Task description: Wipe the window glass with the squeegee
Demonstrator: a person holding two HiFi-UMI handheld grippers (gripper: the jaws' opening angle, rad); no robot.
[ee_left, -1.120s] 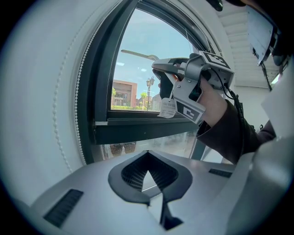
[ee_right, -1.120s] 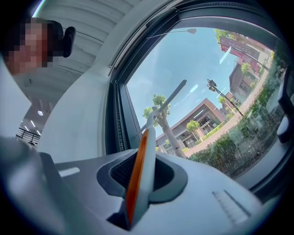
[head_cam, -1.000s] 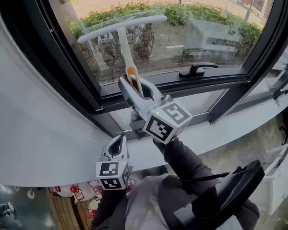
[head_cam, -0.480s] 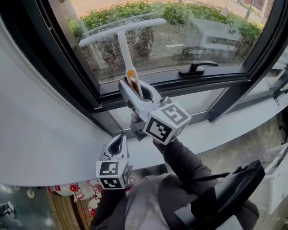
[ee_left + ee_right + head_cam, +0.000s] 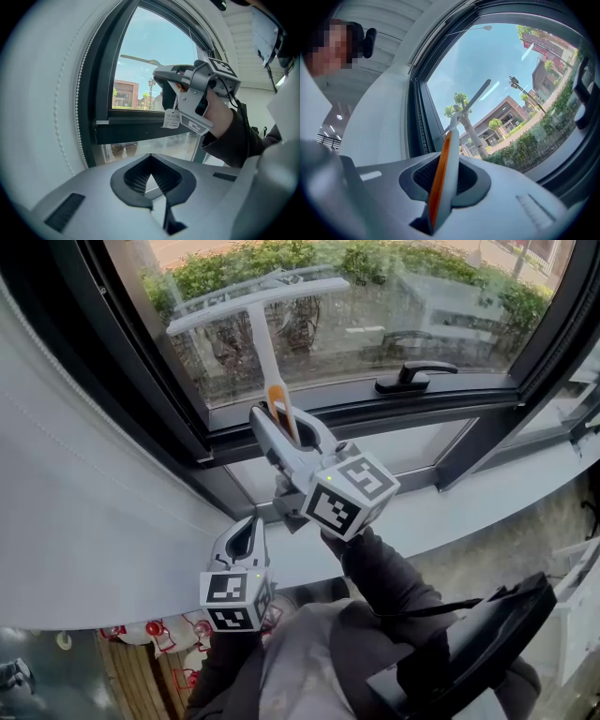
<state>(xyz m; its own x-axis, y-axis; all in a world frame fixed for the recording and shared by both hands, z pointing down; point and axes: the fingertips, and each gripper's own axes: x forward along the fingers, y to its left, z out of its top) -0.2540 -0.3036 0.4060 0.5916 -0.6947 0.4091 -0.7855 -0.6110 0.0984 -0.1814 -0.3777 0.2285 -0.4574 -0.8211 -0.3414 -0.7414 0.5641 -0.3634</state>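
The white T-shaped squeegee rests its blade against the window glass, with the shaft running down to an orange grip. My right gripper is shut on that orange and white handle, and its jaws are closing tighter on it. The blade stands out against the sky in the right gripper view. My left gripper hangs lower, below the sill and to the left of the right gripper, shut on nothing. In the left gripper view the right gripper and the blade show above it.
A black window handle sits on the lower frame, to the right of the squeegee. A white roller blind with a bead chain covers the left side. The pale sill runs beneath the frame. A black object lies at the bottom right.
The squeegee blade has slid slightly down the glass toward the lower frame, carried by the right gripper. The left gripper has stayed where it was.
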